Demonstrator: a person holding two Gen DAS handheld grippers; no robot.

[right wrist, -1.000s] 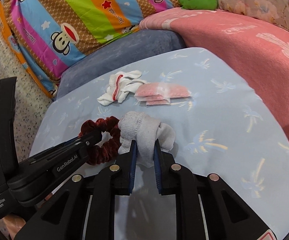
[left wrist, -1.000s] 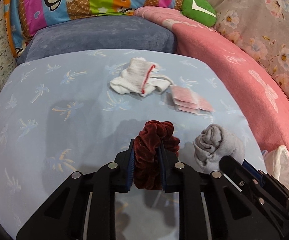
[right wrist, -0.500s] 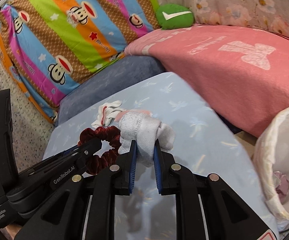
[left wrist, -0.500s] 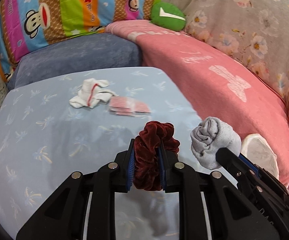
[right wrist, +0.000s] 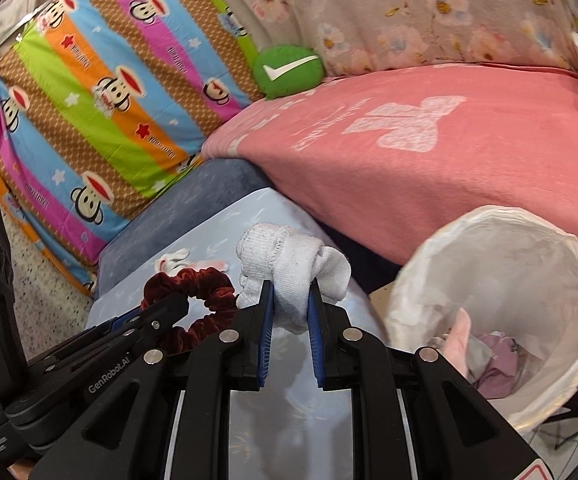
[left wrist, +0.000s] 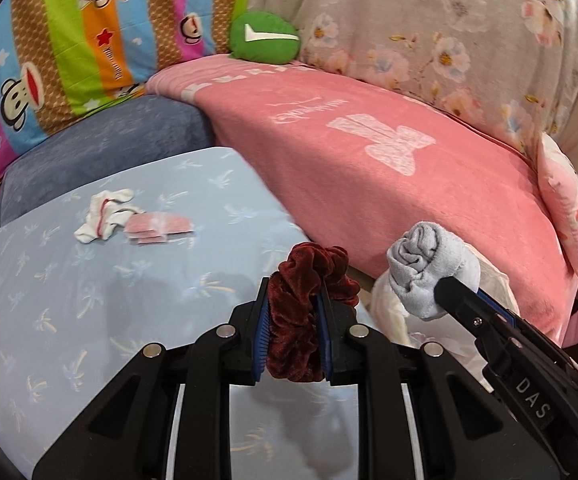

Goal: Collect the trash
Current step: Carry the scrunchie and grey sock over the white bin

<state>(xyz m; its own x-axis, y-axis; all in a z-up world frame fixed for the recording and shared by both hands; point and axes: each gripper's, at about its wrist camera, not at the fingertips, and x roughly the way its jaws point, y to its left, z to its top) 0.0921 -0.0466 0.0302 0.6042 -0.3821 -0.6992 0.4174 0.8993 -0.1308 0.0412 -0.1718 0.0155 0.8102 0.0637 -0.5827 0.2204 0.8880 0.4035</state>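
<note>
**Both grippers loaded, bin at right**

Landmark: white plastic-lined round bin (right wrist: 501, 320).

Far left of bin, on the light-blue palm-print sheet (left wrist: 49, 300), you've got a white sock w/ red stripe (left wrist: 103, 216) & pink flat packets (left wrist: 157, 226) touching it. Nearer the bin, your left gripper (left wrist: 293, 336) has its jaws nearly closed, clamped on a dark-red velvet scrunchie (left wrist: 305, 300). Just left of the bin rim, your right gripper (right wrist: 291, 320) is pinched narrow on a rolled pale-grey sock (right wrist: 293, 264), held above the sheet's edge. Inside bin: crumpled pink & lilac bits (right wrist: 489, 356). Behind bin: pink fleece blanket (right wrist: 449, 152).
</note>
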